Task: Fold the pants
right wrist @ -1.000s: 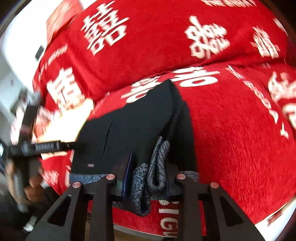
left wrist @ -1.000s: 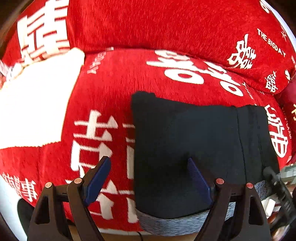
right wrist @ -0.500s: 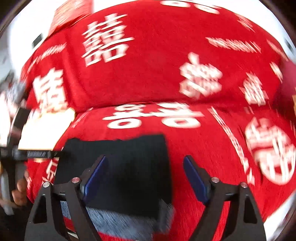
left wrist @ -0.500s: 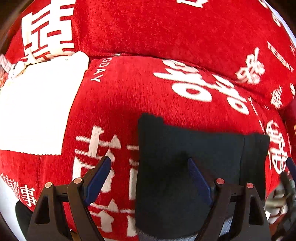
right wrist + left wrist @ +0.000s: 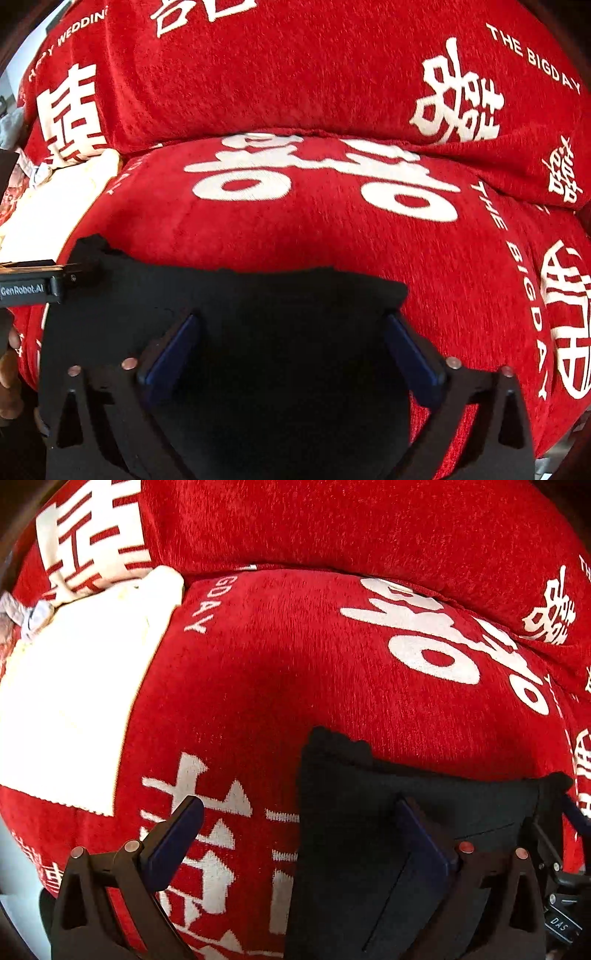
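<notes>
The black pants (image 5: 376, 812) lie folded into a compact rectangle on the red cushion, low in both views (image 5: 229, 299). My left gripper (image 5: 299, 830) is open and empty; its left finger is over the red cover and its right finger over the pants' left part. My right gripper (image 5: 291, 343) is open and empty, both fingers just above the folded pants. The left gripper's body (image 5: 33, 284) shows at the left edge of the right wrist view, at the pants' left corner.
The red sofa cover (image 5: 295, 672) with white characters spans seat and backrest (image 5: 295, 74). A white folded cloth (image 5: 70, 705) lies on the seat to the left of the pants. A grey item (image 5: 14, 613) sits at the far left.
My right gripper let go of the grey waistband fold and opened, then drew back over the pants. The left gripper stayed open and tilted up; the pants now sit lower in its view.
</notes>
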Motion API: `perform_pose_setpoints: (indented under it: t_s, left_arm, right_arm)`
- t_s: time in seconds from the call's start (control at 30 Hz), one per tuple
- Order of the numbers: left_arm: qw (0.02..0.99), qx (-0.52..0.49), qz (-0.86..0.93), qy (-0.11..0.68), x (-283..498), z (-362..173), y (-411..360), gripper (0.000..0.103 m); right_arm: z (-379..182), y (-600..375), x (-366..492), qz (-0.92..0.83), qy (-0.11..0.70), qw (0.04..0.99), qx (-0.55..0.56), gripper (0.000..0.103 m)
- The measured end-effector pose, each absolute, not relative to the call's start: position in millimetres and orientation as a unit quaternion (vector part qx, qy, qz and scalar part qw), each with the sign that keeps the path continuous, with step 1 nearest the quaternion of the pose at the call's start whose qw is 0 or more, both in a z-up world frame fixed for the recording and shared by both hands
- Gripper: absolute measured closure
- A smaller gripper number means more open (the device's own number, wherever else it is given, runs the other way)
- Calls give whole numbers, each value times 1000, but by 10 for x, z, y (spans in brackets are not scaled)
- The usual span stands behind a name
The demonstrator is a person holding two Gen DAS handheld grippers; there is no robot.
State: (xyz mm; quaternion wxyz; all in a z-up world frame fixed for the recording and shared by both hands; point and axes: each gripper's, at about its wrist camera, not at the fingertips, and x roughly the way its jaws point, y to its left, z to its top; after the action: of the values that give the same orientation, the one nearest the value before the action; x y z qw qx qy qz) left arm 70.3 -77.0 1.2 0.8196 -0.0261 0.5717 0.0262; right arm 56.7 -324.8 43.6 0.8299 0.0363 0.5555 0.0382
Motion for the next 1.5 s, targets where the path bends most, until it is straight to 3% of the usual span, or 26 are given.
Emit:
perform_pose_setpoints:
  t_s: [0.23,0.37,0.53,0.67,0.9,1.03,1.27,1.5]
  left_arm:
    - [833,-1,28,553,656,89,-833,0]
    - [836,-24,17,548,597,183,-749,0]
    - [838,-23,15,544,546,174,-744,0]
    - [839,-24,12,543,540,178,-734,0]
    - [835,-23,11,549,545,157,-746,0]
    - [837,-21,11,546,484,215,-691,0]
    - [847,-45,-16,529,-87,385,-434,0]
    - [845,-20,-62,531,-690,286,-558,0]
  right_arm:
    - [552,-3251,588,30,554,831,33,0]
    - [930,-3152,503,30,500,865,21,0]
    - [953,-2938,558,10,493,868,-61,0]
    - [1148,-2956,466,10,446,895,-31,0]
    - [549,-2774,670,57,557,827,-44,0]
    - [643,-2946,655,62,555,830,11,0]
    - [1152,-3122,-89,32,493,869,-3,0]
    - [1031,-2943,-745,41,494,868,-32,0]
